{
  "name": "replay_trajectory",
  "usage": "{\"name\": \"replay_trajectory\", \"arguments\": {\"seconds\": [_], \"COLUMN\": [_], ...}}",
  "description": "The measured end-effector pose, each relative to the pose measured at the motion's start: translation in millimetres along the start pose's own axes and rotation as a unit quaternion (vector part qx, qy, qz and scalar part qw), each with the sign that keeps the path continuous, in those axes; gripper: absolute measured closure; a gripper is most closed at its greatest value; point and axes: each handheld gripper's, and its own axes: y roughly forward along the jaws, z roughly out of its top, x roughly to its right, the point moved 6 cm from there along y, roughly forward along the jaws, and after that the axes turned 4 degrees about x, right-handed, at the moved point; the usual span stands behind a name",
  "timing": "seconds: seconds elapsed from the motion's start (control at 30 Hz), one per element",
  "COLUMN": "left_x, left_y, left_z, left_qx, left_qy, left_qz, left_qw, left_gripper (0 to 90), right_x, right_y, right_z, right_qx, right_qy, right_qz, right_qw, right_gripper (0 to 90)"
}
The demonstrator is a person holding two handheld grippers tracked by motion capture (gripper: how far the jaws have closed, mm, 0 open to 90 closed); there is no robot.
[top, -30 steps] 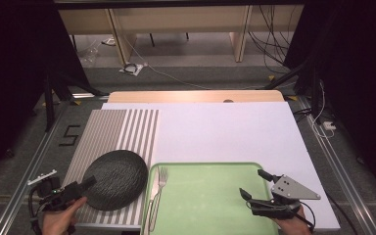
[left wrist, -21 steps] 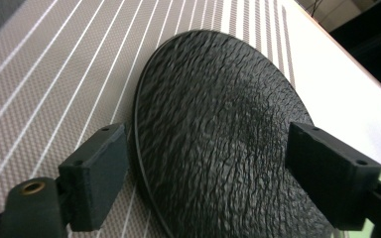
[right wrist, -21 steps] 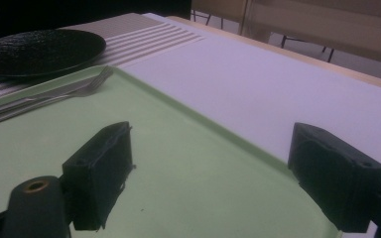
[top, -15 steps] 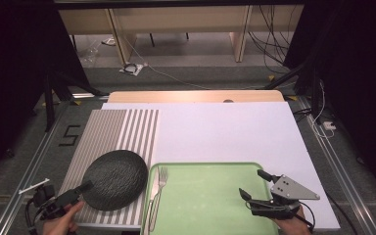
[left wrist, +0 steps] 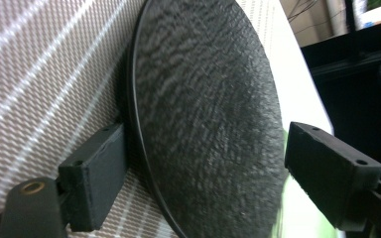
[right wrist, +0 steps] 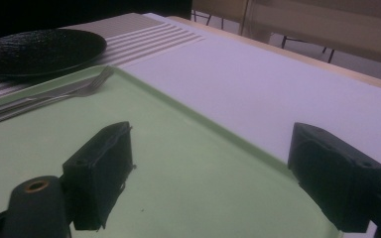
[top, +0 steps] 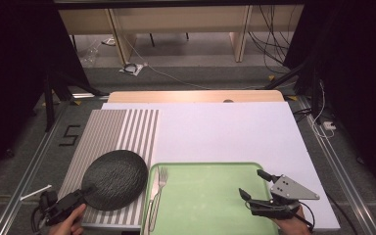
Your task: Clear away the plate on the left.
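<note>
While your right tongs (top: 253, 185) have stayed parked with jaws released over the pale green plastic tray (top: 210, 171), your left tongs (top: 81, 193) have drawn back toward the counter's near-left corner. Their jaws now stand spread on either side of the round black textured plate (top: 115, 178), whose near edge sits between them ungripped. The plate rests on the grey striped placemat (top: 120, 129), beside the silver metal fork (top: 157, 193).

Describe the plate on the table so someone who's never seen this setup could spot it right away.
Start at the striped placemat on the table's left side. On its near end, just left of the green tray, lies the plate. It is round, black and rough-textured, the only dark dish there, unlike the slim silver fork beside it on the tray's left edge.
</note>
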Motion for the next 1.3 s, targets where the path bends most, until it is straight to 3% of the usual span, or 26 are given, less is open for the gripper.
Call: {"name": "replay_trajectory", "arguments": {"seconds": [0.07,0.23,0.47,0.73,0.97,1.3], "left_x": [0.5,-0.9,0.0,-2.0,-5.5,-7.1], "left_y": [-0.1,2.5,6.1,8.2,9.2,13.9], "left_z": [-1.8,-6.0,-11.6,-16.1,-17.4,-20.7], "left_qx": [-0.003,-0.003,-0.003,0.006,0.012,0.017], "left_qy": [-0.01,-0.062,-0.093,-0.135,-0.164,-0.173], "left_qz": [-0.007,-0.03,-0.043,-0.054,-0.059,-0.054], "left_qw": [0.9999,0.9976,0.9948,0.9894,0.9846,0.9833], "left_gripper": [17.2,18.4,22.1,29.9,37.3,44.7], "right_x": [0.0,0.0,-0.5,-0.9,-1.0,-1.8], "right_y": [-0.1,0.6,1.3,1.6,2.1,2.8], "right_z": [0.2,0.0,-0.1,-0.5,-0.5,-0.6], "right_qx": [0.001,0.001,0.001,-0.001,-0.001,-0.004], "right_qy": [0.0,-0.002,-0.001,0.0,0.0,-0.003], "right_qz": [0.0,0.002,0.003,0.003,0.004,0.006], "right_qw": [1.0,1.0,1.0,1.0,1.0,1.0], "right_gripper": [18.4,18.5,18.5,18.5,18.5,18.6]}}
